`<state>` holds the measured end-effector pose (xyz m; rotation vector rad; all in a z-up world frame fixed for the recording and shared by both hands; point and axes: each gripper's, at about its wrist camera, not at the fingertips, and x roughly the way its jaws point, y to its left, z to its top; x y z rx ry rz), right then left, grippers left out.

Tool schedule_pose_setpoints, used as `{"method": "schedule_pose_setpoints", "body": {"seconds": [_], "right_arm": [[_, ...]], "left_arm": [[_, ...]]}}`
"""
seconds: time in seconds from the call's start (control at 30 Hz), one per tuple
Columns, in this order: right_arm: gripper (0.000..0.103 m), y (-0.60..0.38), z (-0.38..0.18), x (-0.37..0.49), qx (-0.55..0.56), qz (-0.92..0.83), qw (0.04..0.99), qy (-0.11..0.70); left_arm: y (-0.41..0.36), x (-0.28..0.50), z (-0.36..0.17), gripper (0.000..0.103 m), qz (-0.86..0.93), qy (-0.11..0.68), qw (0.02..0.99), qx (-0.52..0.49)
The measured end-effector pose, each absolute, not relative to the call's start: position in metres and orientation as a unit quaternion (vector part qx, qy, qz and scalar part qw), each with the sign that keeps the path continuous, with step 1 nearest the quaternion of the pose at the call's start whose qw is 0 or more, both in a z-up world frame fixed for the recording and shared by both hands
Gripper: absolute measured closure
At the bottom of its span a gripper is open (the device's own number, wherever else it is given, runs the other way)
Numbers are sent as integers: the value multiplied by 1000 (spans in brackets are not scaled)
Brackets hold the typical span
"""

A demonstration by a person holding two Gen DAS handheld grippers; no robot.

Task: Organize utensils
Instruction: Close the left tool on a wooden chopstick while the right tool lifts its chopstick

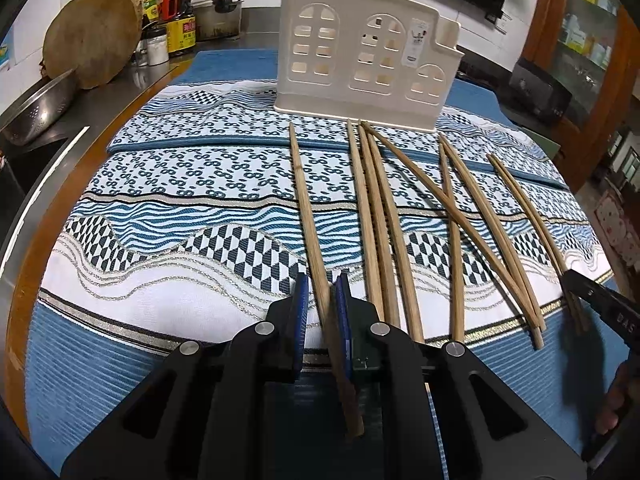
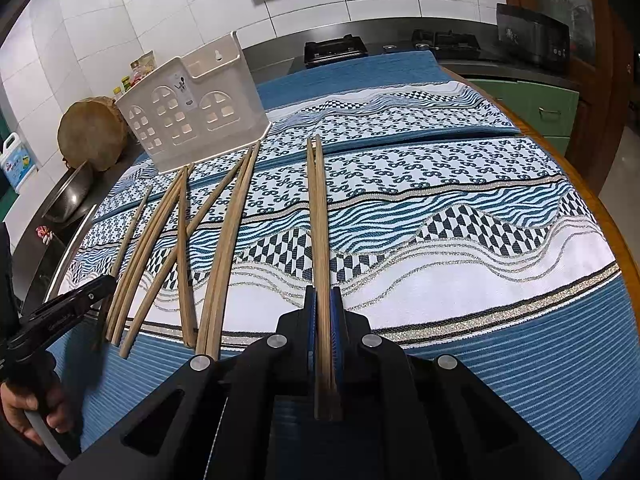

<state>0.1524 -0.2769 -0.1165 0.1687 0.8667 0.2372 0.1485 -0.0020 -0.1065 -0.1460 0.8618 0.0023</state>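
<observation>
Several wooden chopsticks lie on a blue and white patterned cloth (image 1: 168,200). My left gripper (image 1: 320,284) has its jaws partly open around a single chopstick (image 1: 306,208), a gap showing on the left side. My right gripper (image 2: 323,296) is shut on a pair of chopsticks (image 2: 318,208); the same pair shows at the right of the left wrist view (image 1: 524,216). A loose group of chopsticks (image 1: 384,216) lies between the grippers, also in the right wrist view (image 2: 180,232). A cream utensil holder (image 1: 360,52) with window cut-outs stands at the cloth's far edge, also in the right wrist view (image 2: 196,116).
A round wooden chopping block (image 1: 92,36), sauce bottles (image 1: 176,20) and a steel colander (image 1: 36,108) sit on the counter at the left. A stove (image 2: 336,50) and a dark appliance (image 2: 532,36) stand behind. The table's wooden rim (image 2: 600,208) curves at the right.
</observation>
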Motion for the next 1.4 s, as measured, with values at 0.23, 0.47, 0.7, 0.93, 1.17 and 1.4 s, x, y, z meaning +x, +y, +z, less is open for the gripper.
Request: {"method": "schedule_pose_setpoints", "body": {"seconds": [0.23,0.47,0.7,0.93,1.17,1.4], "right_arm": [[96,-276,-117,152,78,115,897,420],[96,-275,-105,146,72,114,905,404],[96,-274,-73,134,48,114,922,366],[96,-272,-36,130,33,125,935,329],[96,-265,-6,135,27,155,937,311],[96,-250,26,151,5,192,933,305]], "left_arm": [[-5,149,-106,92,2,420,906,-57],[2,141,-98,97,-12,410,909,-80],[5,130,-81,97,-22,383,920,-85],[12,120,-63,97,-28,355,930,-88],[23,117,-49,97,-34,337,936,-97],[30,121,-33,97,-37,317,943,-92]]}}
